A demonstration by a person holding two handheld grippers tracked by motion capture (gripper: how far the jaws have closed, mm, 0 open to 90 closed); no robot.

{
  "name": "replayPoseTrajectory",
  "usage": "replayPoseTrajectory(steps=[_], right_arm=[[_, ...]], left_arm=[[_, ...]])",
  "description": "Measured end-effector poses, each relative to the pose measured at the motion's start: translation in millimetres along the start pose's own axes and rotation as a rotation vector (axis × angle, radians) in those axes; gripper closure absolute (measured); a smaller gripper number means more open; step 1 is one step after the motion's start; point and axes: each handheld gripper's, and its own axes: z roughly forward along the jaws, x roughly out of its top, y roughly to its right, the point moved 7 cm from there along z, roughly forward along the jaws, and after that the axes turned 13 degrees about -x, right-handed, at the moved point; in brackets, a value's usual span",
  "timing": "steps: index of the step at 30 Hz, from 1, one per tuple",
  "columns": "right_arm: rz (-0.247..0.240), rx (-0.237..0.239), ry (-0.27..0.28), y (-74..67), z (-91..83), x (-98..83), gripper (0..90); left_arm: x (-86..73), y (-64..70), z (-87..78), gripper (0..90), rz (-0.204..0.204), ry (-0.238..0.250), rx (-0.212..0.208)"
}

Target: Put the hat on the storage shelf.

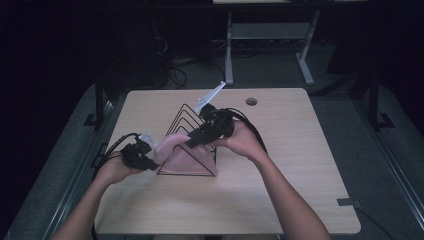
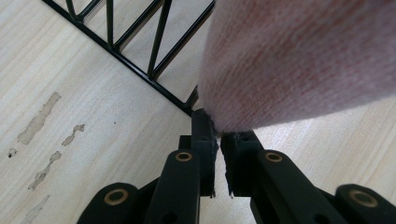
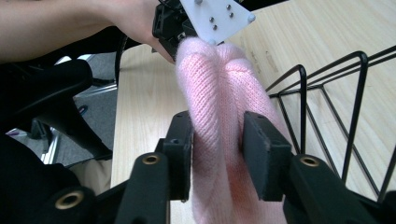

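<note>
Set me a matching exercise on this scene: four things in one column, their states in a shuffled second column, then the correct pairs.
Things:
1. pink knitted cloth
2. black wire rack
3. left gripper
4. right gripper

States:
A. jaws astride a thick fold of cloth
B. stands on the table
C. stretched between both grippers
D. pinches the cloth's edge at its tips

Pairs: 1-C, 2-B, 3-D, 4-A

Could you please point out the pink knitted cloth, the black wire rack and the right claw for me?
pink knitted cloth (image 3: 219, 107): right gripper view, its bunched fold.
black wire rack (image 1: 181, 114): high view, an upright wire loop.
right claw (image 3: 217, 140): right gripper view, between its fingertips.
</note>
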Motion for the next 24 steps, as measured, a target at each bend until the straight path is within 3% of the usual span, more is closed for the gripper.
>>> replayPoseTrajectory(steps=[5,9,11,12,14,24], right_arm=[[-0.023,-0.021,0.021,-1.0,-6.5,-0.5,62.1],[-0.028,-0.021,0.035,-1.9,-11.7,-1.5,65.5],[-0.044,-0.027,0.043,-1.1,-12.4,-2.1,69.2],[-0.034,-0.025,0.037,-2.3,-13.0,-2.6,73.3],[-0.062,-0.039,0.051,-3.6,-11.8,-0.5,82.0],[-0.062,-0.052,0.035,-3.0,-0.5,8.1,84.2]], left_arm=[[-0.9,2.0,-1.9,77.4,0.012,-0.001,0.002],[2.0,5.6,-5.0,81.4,0.029,0.010,0.005],[2.9,6.0,-5.6,84.8,0.033,0.004,0.008],[2.8,5.5,-5.4,84.8,0.029,0.001,0.005],[1.9,4.5,-5.3,85.8,0.021,0.000,0.008],[-3.2,2.3,-0.4,86.4,0.012,-0.007,0.008]])
